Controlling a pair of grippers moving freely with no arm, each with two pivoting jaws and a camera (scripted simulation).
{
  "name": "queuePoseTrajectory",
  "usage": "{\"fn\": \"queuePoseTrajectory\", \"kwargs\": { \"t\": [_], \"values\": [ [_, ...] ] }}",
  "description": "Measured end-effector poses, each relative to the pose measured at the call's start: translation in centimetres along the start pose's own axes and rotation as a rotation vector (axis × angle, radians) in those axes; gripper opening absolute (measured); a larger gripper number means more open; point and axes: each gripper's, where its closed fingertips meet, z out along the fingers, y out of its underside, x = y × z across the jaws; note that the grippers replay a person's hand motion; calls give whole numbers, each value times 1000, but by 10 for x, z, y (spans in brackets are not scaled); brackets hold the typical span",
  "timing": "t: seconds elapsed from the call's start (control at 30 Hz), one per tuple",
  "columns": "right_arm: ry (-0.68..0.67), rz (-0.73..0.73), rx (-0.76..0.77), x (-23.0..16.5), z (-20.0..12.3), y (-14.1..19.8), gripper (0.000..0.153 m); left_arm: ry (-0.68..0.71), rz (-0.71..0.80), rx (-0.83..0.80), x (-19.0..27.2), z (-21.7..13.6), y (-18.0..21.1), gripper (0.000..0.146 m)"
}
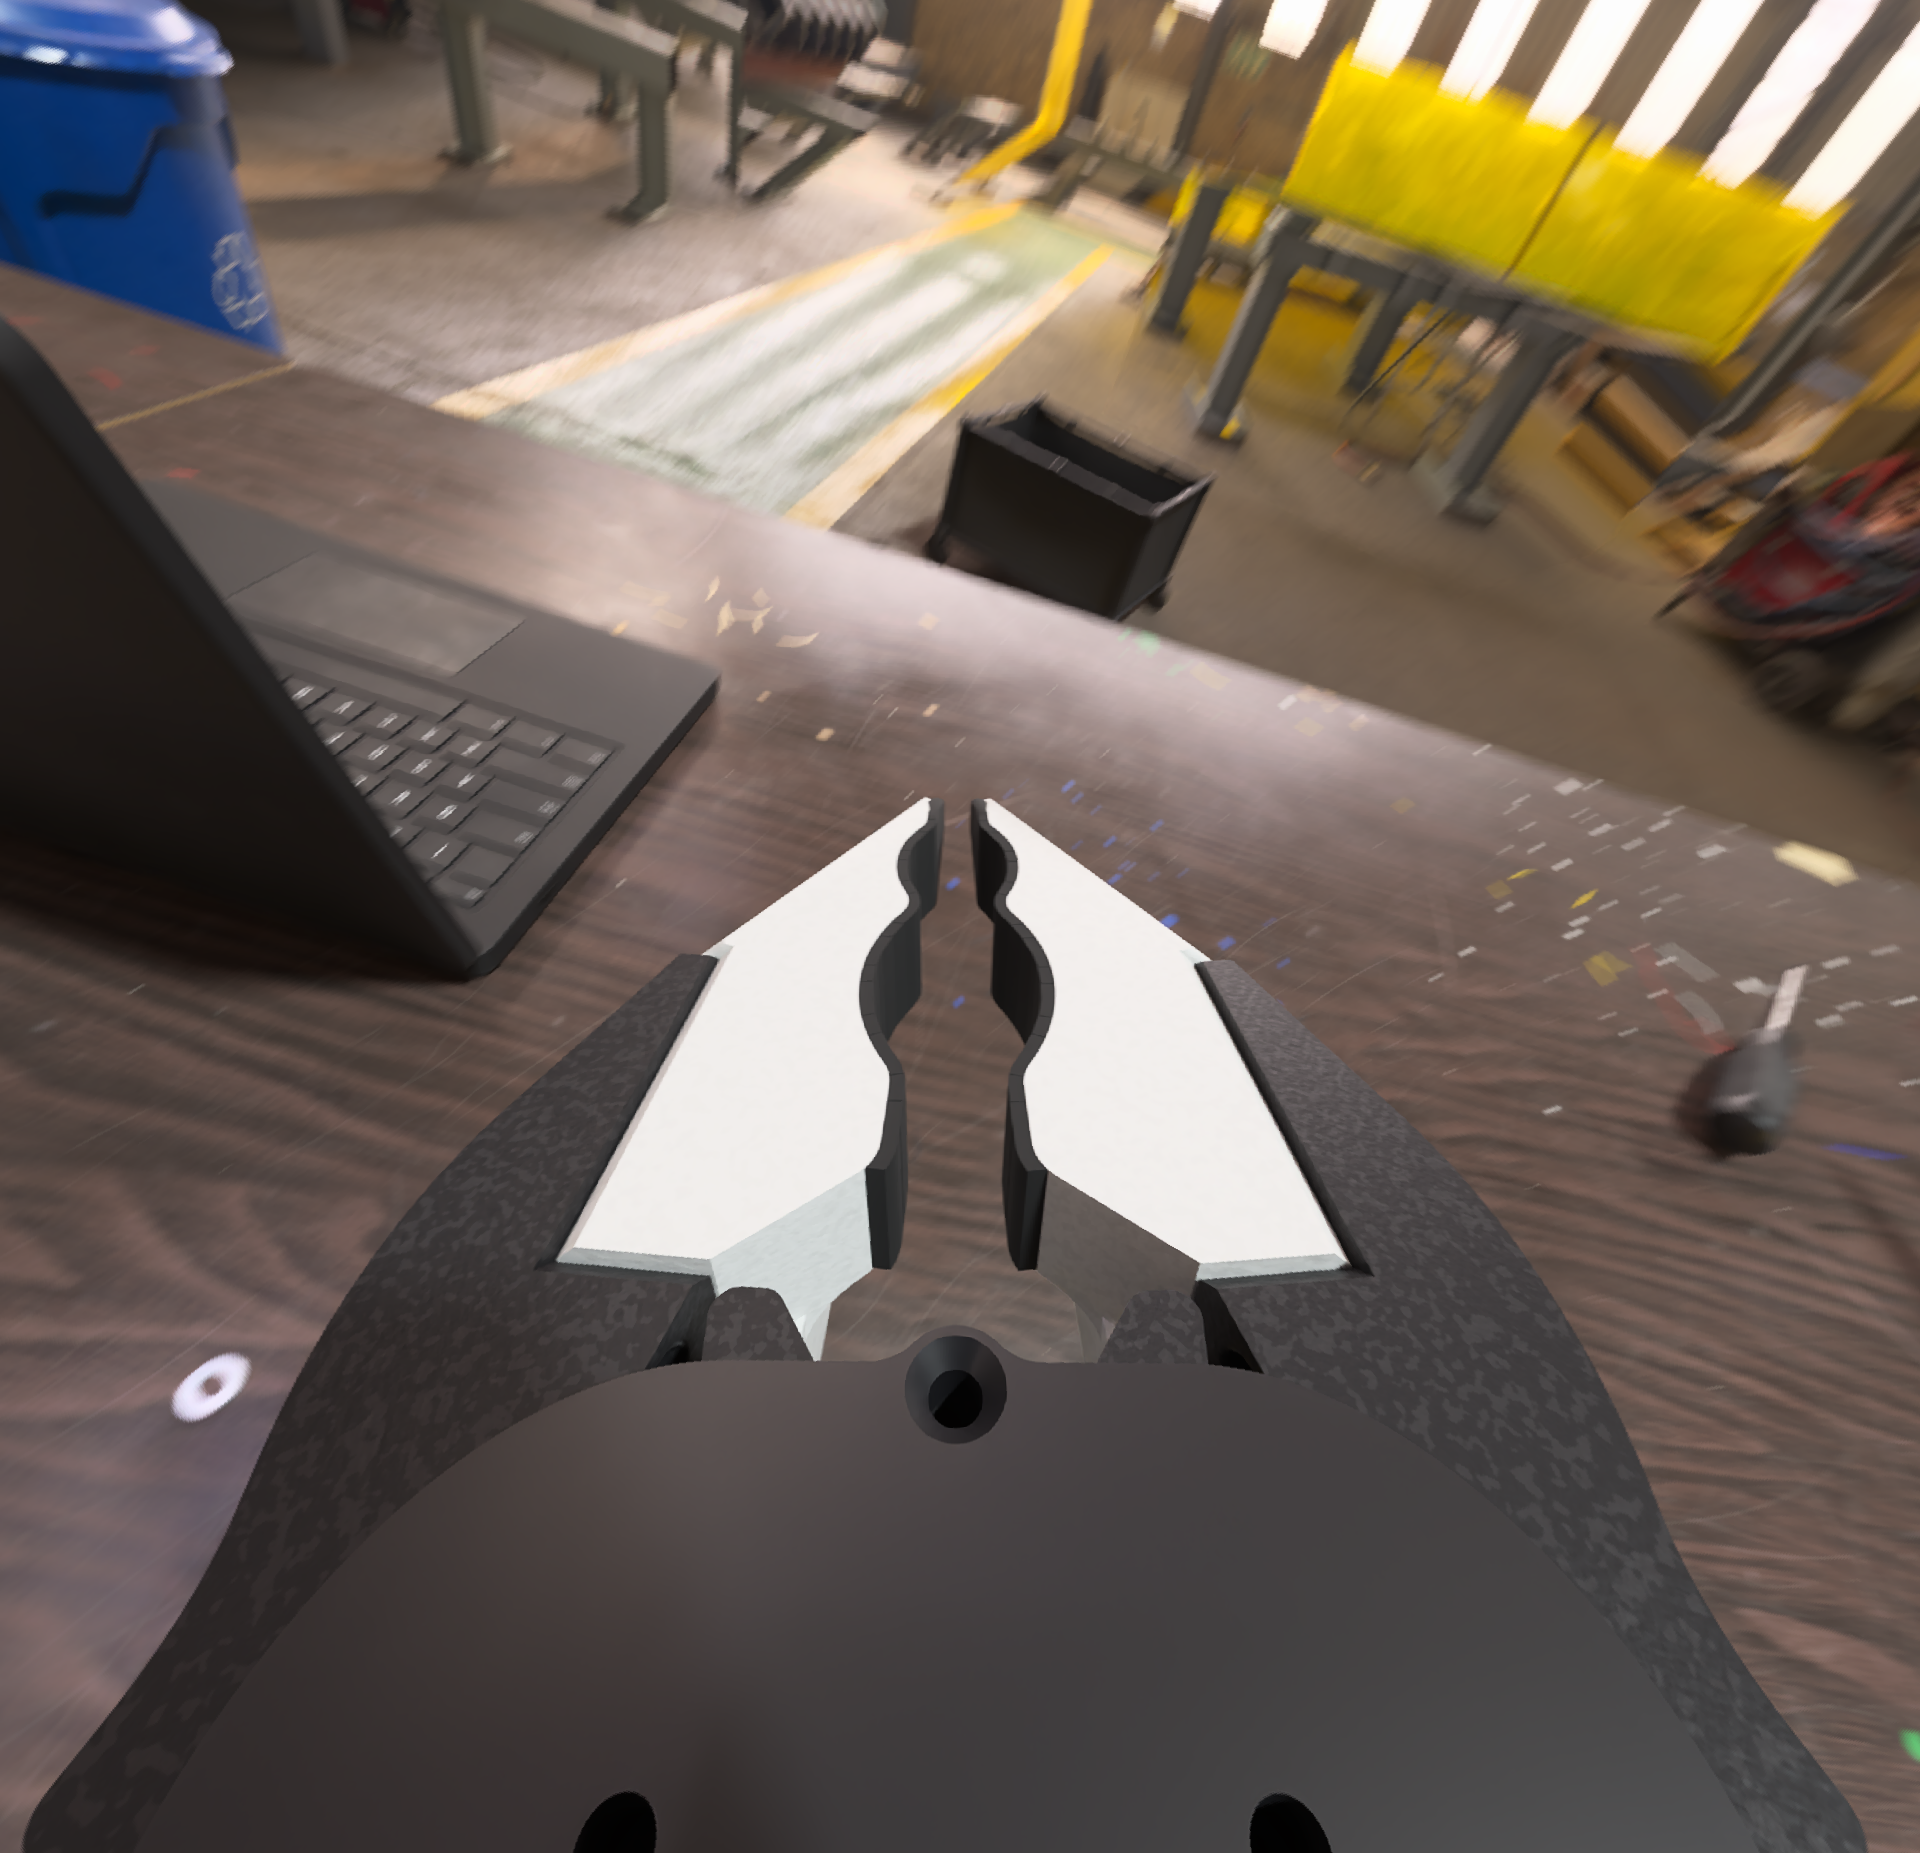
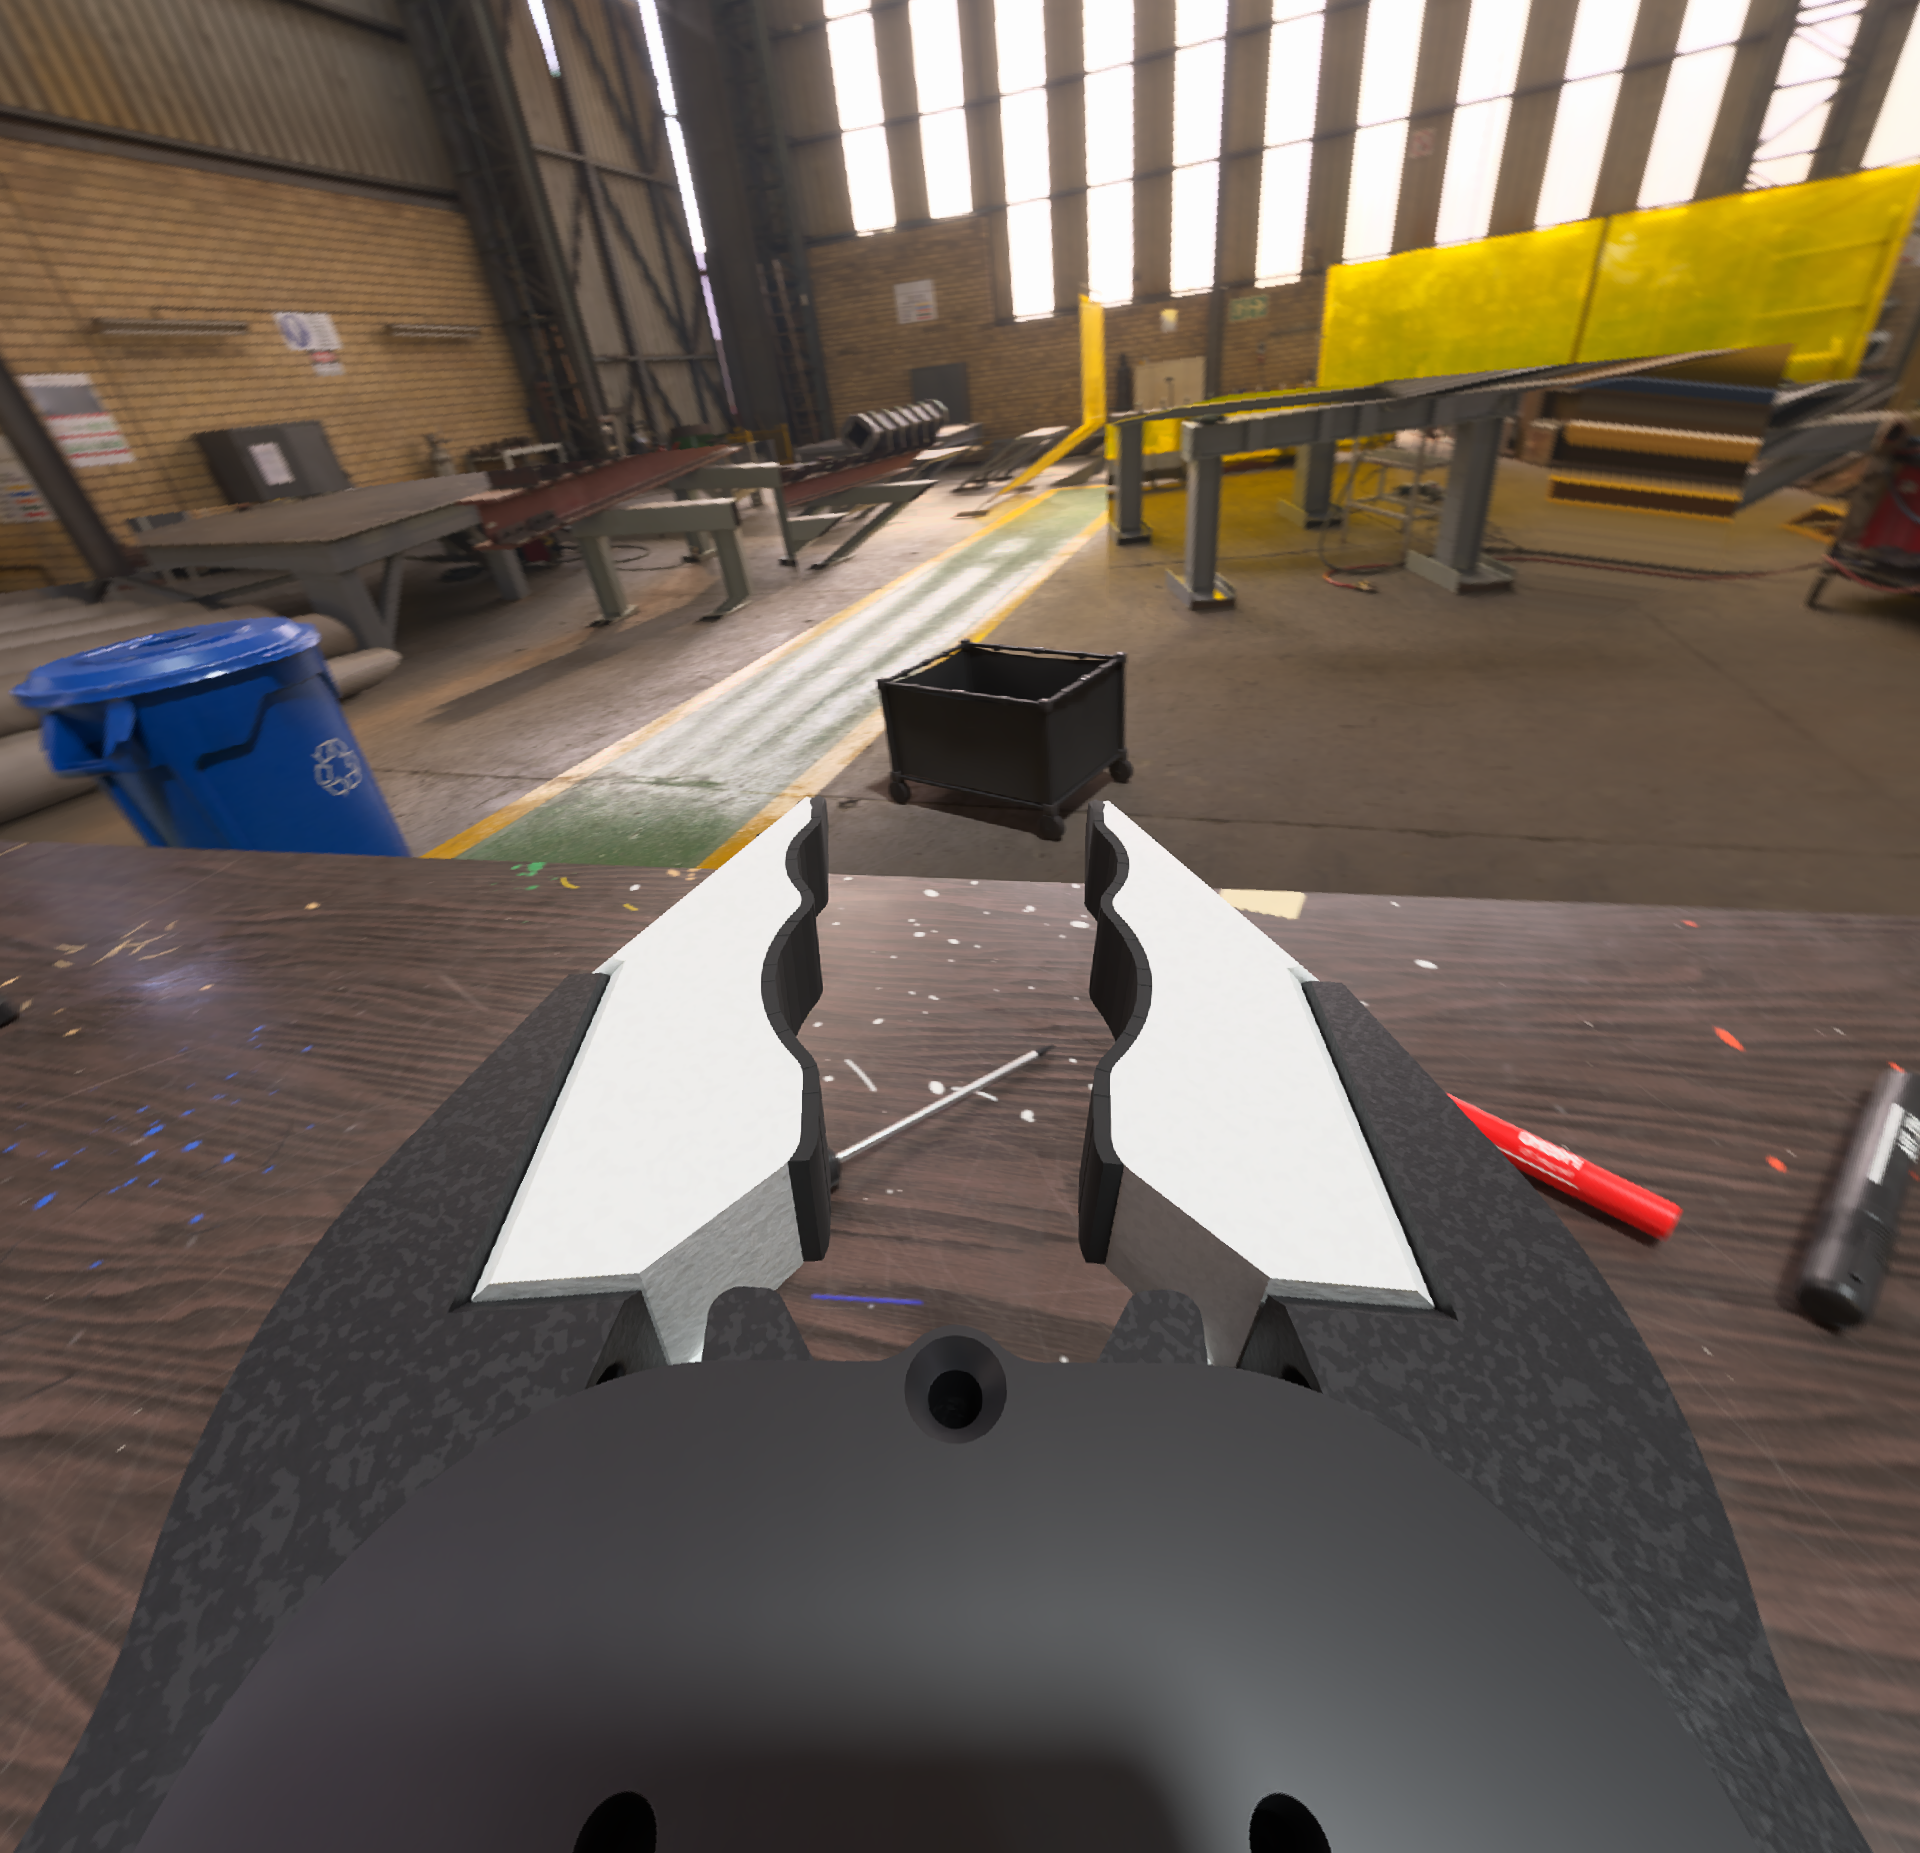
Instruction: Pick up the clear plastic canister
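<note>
No clear plastic canister shows in either view. My left gripper (image 1: 958,816) hovers over the dark wooden table (image 1: 1143,972), its jaws almost together with nothing between them. My right gripper (image 2: 956,816) is open and empty above the same table (image 2: 312,1128), pointing at the far edge. A thin metal screwdriver shaft (image 2: 940,1102) lies on the table between the right fingers; its handle is hidden behind the left finger.
An open black laptop (image 1: 312,723) stands left of the left gripper. A black-handled screwdriver (image 1: 1745,1076) and a white washer (image 1: 211,1385) lie nearby. A red marker (image 2: 1569,1169) and a black marker (image 2: 1860,1201) lie to the right. Beyond the table are a blue bin (image 2: 218,743) and a black cart (image 2: 1003,728).
</note>
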Motion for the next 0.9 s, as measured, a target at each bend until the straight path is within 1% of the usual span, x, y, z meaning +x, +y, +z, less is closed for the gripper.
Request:
{"fn": "queuePoseTrajectory", "kwargs": {
  "t": [0.13,0.23,0.27,0.37,0.4,0.47,0.53,0.6,0.67,0.73,0.83,0.9],
  "values": [
    [-53,-47,-10,-20,2,-2,49,-129,74,-204,-22,18,39,29],
    [-46,-70,-21,-21,4,1,49,-232,108,-413,-40,29,77,55],
    [-43,-73,-24,-21,4,2,49,-243,109,-463,-43,32,87,59],
    [-34,-72,-27,-17,4,3,48,-245,81,-545,-50,41,112,61],
    [-31,-70,-26,-16,4,3,48,-260,79,-582,-54,41,119,60],
    [-23,-67,-22,-13,4,2,48,-304,88,-637,-59,41,125,52],
    [-17,-64,-20,-11,3,2,48,-301,123,-636,-58,43,126,41],
    [-13,-64,-18,-10,3,1,48,-301,159,-638,-57,44,125,39],
    [-12,-68,-18,-10,3,1,48,-280,167,-590,-54,45,119,35],
    [-11,-73,-19,-10,3,1,48,-242,123,-511,-49,43,106,35],
    [-33,-74,-17,-18,3,-1,47,-181,65,-359,-38,31,73,35],
    [-79,-69,-11,-30,3,-3,47,-64,16,-193,-18,20,39,35]
  ]
}}
